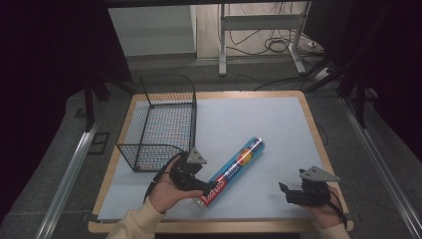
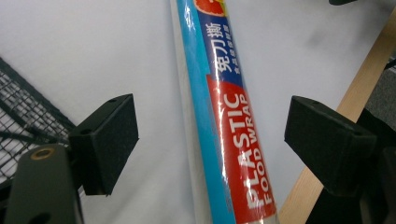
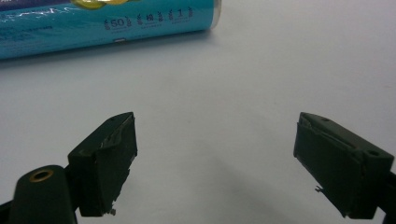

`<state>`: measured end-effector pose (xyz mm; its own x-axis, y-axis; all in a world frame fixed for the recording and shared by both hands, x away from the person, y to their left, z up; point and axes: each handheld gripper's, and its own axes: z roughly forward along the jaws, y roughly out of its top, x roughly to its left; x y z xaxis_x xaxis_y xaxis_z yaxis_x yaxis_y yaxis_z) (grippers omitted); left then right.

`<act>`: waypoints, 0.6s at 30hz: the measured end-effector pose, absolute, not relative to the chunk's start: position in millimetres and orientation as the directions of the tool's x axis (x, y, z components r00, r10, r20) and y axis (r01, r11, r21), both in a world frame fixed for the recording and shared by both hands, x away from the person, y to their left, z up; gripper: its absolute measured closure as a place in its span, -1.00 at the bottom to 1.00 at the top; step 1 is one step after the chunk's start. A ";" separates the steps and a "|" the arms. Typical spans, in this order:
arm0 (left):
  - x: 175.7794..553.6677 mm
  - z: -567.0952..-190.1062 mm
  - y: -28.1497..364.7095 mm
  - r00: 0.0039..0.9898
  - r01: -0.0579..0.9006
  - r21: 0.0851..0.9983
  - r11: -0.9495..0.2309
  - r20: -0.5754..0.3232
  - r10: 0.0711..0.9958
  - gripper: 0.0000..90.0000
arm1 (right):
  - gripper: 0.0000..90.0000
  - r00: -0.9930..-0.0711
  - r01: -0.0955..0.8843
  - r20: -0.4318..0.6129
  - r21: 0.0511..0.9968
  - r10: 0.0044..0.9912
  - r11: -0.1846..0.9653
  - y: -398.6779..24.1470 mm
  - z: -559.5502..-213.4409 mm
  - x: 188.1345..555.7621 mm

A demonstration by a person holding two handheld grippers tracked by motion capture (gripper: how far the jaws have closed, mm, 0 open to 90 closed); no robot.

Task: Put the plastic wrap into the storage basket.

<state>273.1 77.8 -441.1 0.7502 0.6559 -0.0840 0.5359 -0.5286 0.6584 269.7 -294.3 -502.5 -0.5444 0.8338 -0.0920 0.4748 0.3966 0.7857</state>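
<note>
A long roll of plastic food wrap point(image 1: 233, 171), blue with a red end, lies slantwise on the grey mat point(image 1: 268, 124). My left gripper point(image 1: 211, 189) sits at the roll's near, red end. In the left gripper view the roll point(image 2: 224, 116) runs up between the jaws of that gripper point(image 2: 210, 144), which stand wide on either side without touching it. My right gripper point(image 1: 287, 193) rests at the front right of the mat, apart from the roll. Seen from the right gripper view, this gripper point(image 3: 215, 163) is open over bare mat, with the roll's blue end point(image 3: 93, 23) beyond it.
A black wire basket point(image 1: 194, 107) stands at the back left of the mat, and its mesh point(image 2: 23, 116) shows beside my left jaw. The table's wooden edge point(image 2: 359, 93) runs close on the other side. Cables and a desk frame point(image 1: 259, 30) stand on the floor beyond.
</note>
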 end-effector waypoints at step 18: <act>295.0 -447.8 28.9 0.784 0.526 0.606 -0.597 -0.074 0.616 -0.64 | -0.70 -0.541 0.476 -0.091 0.786 0.836 0.393 -294.9 -502.8 269.9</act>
<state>295.0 28.9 -447.8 0.7839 0.6164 -0.0738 0.5261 -0.5965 0.6061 269.9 -294.9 -502.8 -0.5408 0.8363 -0.0906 0.4764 0.3933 0.7863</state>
